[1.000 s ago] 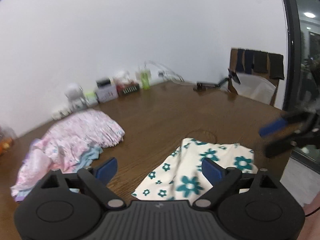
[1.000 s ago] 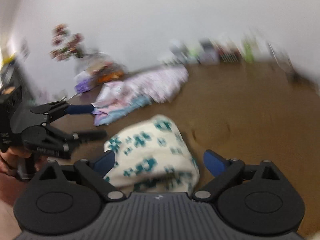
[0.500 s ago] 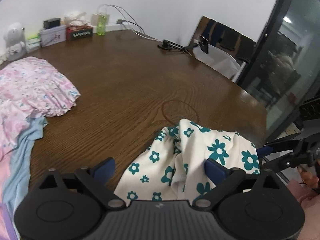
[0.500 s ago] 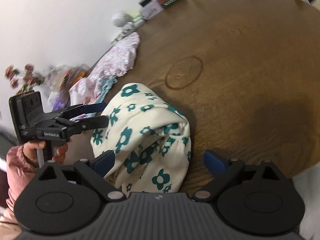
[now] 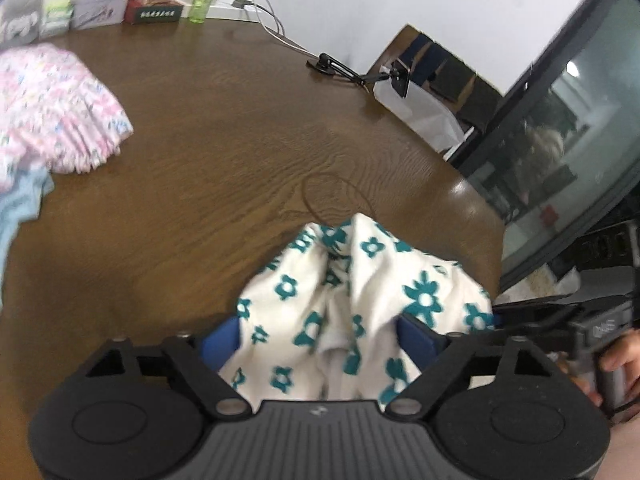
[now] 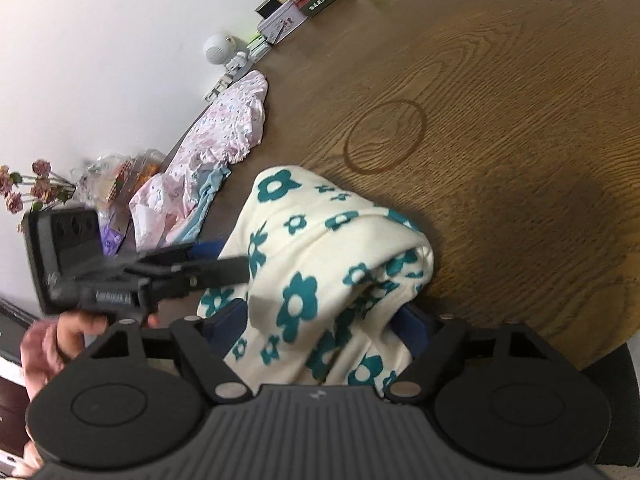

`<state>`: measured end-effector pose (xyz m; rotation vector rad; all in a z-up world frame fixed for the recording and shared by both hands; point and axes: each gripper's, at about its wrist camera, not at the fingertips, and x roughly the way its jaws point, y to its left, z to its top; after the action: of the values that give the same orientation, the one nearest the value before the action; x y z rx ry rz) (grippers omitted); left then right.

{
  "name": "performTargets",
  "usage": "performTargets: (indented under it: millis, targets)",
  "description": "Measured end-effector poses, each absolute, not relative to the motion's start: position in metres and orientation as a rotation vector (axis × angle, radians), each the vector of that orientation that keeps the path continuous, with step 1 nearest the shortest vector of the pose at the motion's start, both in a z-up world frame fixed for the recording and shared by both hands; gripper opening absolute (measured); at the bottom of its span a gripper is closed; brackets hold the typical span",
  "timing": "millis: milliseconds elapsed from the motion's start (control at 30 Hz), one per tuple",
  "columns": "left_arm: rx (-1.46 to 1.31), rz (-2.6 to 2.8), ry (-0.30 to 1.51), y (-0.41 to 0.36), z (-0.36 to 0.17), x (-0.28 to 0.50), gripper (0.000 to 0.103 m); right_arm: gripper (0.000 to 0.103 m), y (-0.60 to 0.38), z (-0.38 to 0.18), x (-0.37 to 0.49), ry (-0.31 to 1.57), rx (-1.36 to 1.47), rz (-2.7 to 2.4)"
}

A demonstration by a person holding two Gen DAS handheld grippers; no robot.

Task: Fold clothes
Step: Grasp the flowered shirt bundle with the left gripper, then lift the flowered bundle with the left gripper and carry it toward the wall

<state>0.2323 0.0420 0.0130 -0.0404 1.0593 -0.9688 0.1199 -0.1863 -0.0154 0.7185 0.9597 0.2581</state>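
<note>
Dark wood-grain surface point(image 5: 208, 184) fills both wrist views, with a white wall behind it.

Nearest, the left gripper point(image 5: 320, 336) has its jaws spread, a bunch of the floral garment point(image 5: 360, 292) lying between the blue pads; whether the pads press the cloth I cannot tell. The right gripper point(image 6: 320, 320) is likewise wide, with the garment point(image 6: 320, 264) heaped between its jaws. Each gripper shows in the other's view, flanking the bundle at its near edge, probably so that two corners can be taken at once and the cloth spread flat.

The garment, cream with teal flowers, sits crumpled at the near edge of the surface, partly hanging over it, not yet folded. Just past it a ring mark point(image 6: 384, 136) stains the wood.

Farther off lies a pink garment point(image 5: 56, 108) over a pale blue one point(image 5: 20, 204), well apart from the floral piece, perhaps waiting their turn. Along the wall stand small boxes point(image 5: 96, 8), a green bottle point(image 5: 198, 2), cables point(image 5: 264, 20) and a clamp stand point(image 5: 352, 72). Dried flowers point(image 6: 32, 188) show at far left of the right view.
</note>
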Motion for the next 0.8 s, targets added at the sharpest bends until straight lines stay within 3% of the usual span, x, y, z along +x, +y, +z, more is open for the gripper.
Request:
performTargets:
  millis: [133, 633, 800]
  targets:
    - [-0.074, -0.972, 1.064, 0.038, 0.012, 0.214, 0.072, 0.072, -0.189, -0.018, 0.125, 0.954, 0.732, 0.252]
    - [-0.152, -0.842, 1.077, 0.042, 0.015, 0.2, 0.073, 0.071, -0.207, -0.017, 0.127, 0.969, 0.728, 0.293]
    - [-0.183, -0.798, 1.058, 0.034, 0.012, 0.174, 0.069, 0.044, -0.212, -0.021, 0.131, 0.965, 0.738, 0.32]
